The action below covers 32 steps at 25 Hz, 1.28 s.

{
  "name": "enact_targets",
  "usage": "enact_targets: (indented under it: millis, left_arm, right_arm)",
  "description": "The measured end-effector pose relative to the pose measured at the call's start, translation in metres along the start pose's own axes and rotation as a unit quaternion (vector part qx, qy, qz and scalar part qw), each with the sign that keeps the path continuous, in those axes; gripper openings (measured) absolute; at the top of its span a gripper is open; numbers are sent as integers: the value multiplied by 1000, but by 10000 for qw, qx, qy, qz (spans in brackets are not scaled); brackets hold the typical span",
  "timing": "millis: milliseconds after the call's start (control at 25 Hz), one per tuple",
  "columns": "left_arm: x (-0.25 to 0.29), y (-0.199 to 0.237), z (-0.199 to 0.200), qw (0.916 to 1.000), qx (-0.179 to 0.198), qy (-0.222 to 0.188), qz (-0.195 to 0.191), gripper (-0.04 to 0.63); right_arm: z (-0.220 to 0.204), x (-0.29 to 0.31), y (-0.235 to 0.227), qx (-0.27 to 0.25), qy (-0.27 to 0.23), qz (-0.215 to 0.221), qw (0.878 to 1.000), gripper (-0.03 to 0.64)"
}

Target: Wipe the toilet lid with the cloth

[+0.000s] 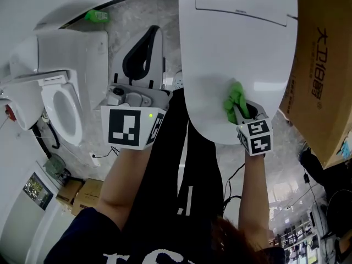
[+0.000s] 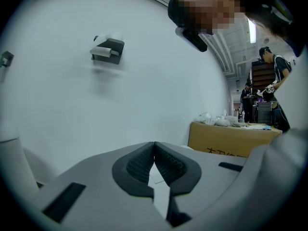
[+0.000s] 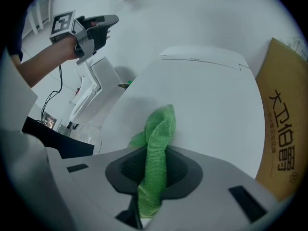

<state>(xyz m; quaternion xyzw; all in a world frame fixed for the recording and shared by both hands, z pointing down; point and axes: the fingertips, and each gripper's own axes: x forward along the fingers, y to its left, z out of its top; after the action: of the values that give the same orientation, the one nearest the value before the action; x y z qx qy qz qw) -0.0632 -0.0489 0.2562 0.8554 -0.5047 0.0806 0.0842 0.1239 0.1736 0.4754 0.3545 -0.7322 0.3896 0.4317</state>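
The white toilet lid point(image 1: 236, 43) fills the upper middle of the head view, closed and smooth. A green cloth point(image 1: 235, 99) rests bunched against its near end, with my right gripper point(image 1: 242, 112) shut on it. In the right gripper view the cloth point(image 3: 160, 138) stands up between the pads and its top touches the lid point(image 3: 211, 95). My left gripper point(image 1: 148, 40) is held off to the left of the lid, away from it. Its pads point(image 2: 139, 163) meet with nothing between them and it faces a white wall.
A second white toilet point(image 1: 61, 95) with its seat exposed stands at the left. A large cardboard box point(image 1: 324, 70) stands close against the lid's right side. A small green object point(image 1: 97, 16) lies at the far left, and a dark fixture point(image 2: 108, 49) is on the wall.
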Motion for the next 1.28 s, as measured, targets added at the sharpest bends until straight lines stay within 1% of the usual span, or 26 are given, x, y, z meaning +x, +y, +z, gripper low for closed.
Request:
enact_targets:
  millis: [200,480,560,800,1120,1280]
  left_arm:
    - [-6,-11,-1,10000,24,11,-10,20]
    - [-17,-29,-4,10000,61,-1,76,20]
    - [-21,-35,-5,9999,64,-4,121,20]
    - [-28,-57,-7,9996,7,-33,263,20]
    - [-43,-78,-10,9991,30,-49,430,20]
    - [-49,-81,-18,9988,-13,3,482,20]
  right_arm:
    - [-12,-11,-24,72,-43,-143,9999,81]
    - [-32,-28,-64,189,-94,-363,9991,81]
    - [-36,-31,-71,211,-107,-325,9992,81]
    - [-39,-33,-73,-33,-106,-119,9999,81]
    - [-55,-48,-106,154,-265,-228,9993,81]
    - [-62,-54,-125,185,-230,-383,9988,83]
